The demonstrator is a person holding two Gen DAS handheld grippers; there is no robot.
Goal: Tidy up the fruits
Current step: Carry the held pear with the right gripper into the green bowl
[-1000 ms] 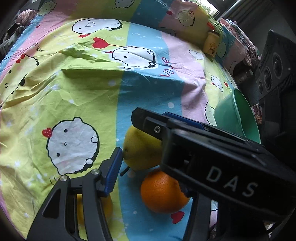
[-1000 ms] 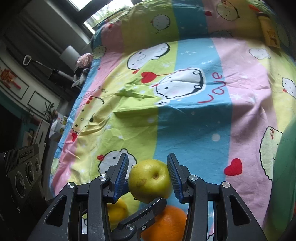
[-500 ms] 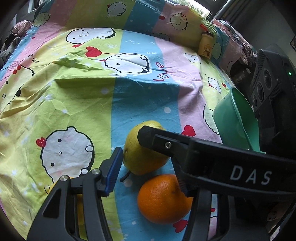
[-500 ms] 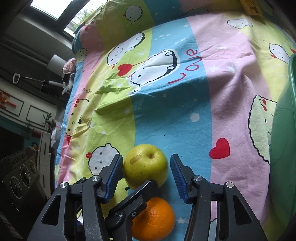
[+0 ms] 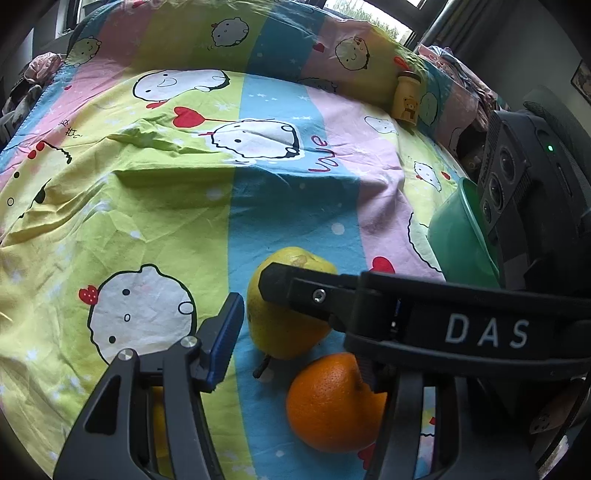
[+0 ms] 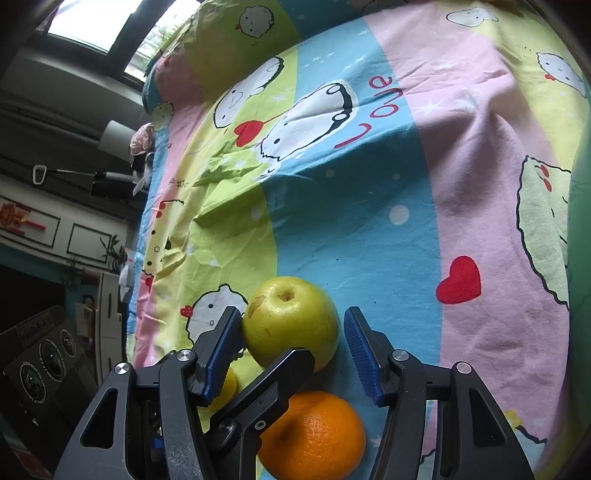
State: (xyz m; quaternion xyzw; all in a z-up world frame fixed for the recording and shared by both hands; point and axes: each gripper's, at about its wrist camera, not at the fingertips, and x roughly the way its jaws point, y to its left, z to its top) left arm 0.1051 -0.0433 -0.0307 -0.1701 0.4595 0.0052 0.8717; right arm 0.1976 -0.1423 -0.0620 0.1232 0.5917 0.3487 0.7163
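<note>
pear between parted right tongs

the right gripper (image 6: 291, 349) stands open astride the yellow-green pear (image 6: 291, 323) on the cartoon bedsheet (image 6: 369, 206). the left gripper (image 5: 295, 332) gapes too; an orange (image 5: 330, 400) lies just beside the pear.

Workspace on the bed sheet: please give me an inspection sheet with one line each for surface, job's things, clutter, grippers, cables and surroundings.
Surface: striped cartoon bed sheet, wrinkled.
Job's things: yellow-green pear lies on the sheet with an orange just in front of it; a small yellow fruit shows partly behind the gripper finger; green bowl at the sheet's right edge.
Clutter: yellow bear jar upright at the far side.
Grippers: right hand-held gripper open, its fingers on either side of the pear, right pad clearly apart from it; left hand-held gripper open, holding nothing, beside the pear.
Cables: nothing seen.
Surroundings: window, dark wall, shelves.
</note>
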